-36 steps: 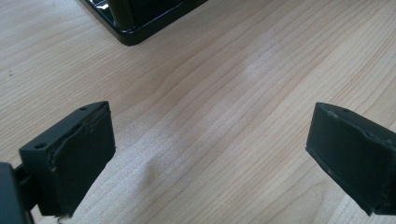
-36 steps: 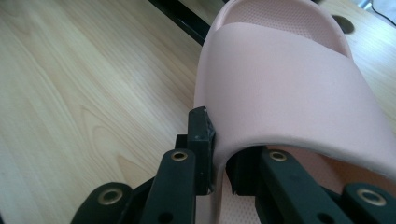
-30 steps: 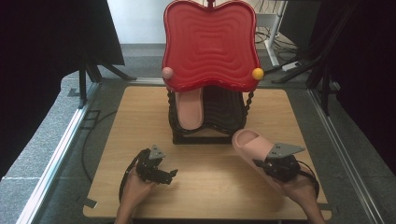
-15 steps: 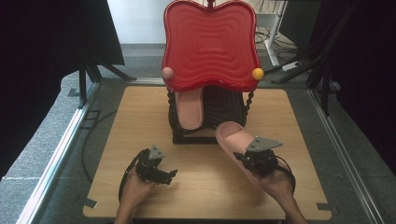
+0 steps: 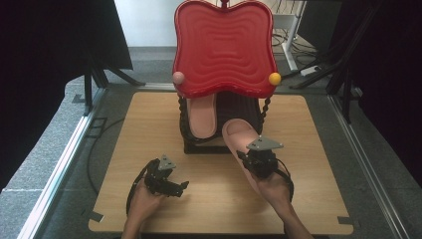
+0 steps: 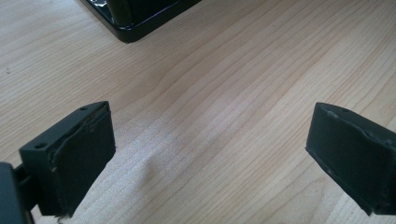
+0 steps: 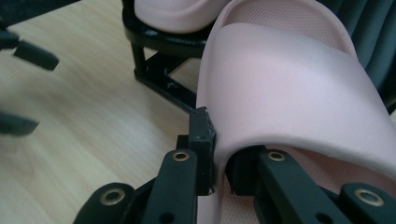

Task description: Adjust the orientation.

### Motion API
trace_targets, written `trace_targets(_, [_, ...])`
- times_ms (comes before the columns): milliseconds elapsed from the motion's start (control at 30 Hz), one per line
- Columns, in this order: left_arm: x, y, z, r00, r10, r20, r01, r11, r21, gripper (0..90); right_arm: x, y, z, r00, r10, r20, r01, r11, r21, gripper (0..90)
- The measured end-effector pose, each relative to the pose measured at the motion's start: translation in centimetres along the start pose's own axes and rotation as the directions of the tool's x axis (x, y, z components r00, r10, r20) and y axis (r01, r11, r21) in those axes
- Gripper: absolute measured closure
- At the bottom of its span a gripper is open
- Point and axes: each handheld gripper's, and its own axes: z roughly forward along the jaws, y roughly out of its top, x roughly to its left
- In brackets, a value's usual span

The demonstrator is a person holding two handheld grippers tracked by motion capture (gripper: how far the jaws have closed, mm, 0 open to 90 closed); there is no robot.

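A pink slipper (image 5: 238, 134) hangs just above the wooden table (image 5: 149, 124), its toe at the front of the black shoe rack (image 5: 199, 147). My right gripper (image 5: 255, 155) is shut on it. In the right gripper view the jaws pinch the slipper's (image 7: 289, 79) side wall, with one fingertip (image 7: 201, 135) outside it. A second pink slipper (image 5: 201, 117) lies on the rack's left side, partly under the red wavy board (image 5: 224, 47). My left gripper (image 5: 175, 188) rests low at the table's front left. Its jaws (image 6: 205, 154) stand open over bare wood.
The red board leans over the rack, with a pink ball (image 5: 178, 77) and a yellow ball (image 5: 274, 78) at its lower corners. Metal rails (image 5: 64, 159) run along the table's sides. Black stands and cables sit behind the table. Bare wood lies between the two grippers.
My right gripper has carried the pink slipper left and forward, from the table's right side to the front of the rack. The left gripper has stayed in place.
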Motion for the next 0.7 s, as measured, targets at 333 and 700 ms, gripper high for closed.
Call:
trace_targets(333, [0.0, 0.0, 0.0, 1.0000, 0.002, 0.004, -0.002, 1.0000, 0.004, 1.4, 0.4, 2.2, 2.4, 0.9957, 0.039, 0.084, -0.037, 0.999, -0.026, 82.0])
trace_targets(700, [-0.1, 0.0, 0.3, 0.9999, 0.006, 0.011, -0.006, 1.0000, 0.006, 1.4, 0.0, 4.7, 4.9, 0.9856, 0.088, 0.144, -0.080, 0.995, -0.060, 82.2])
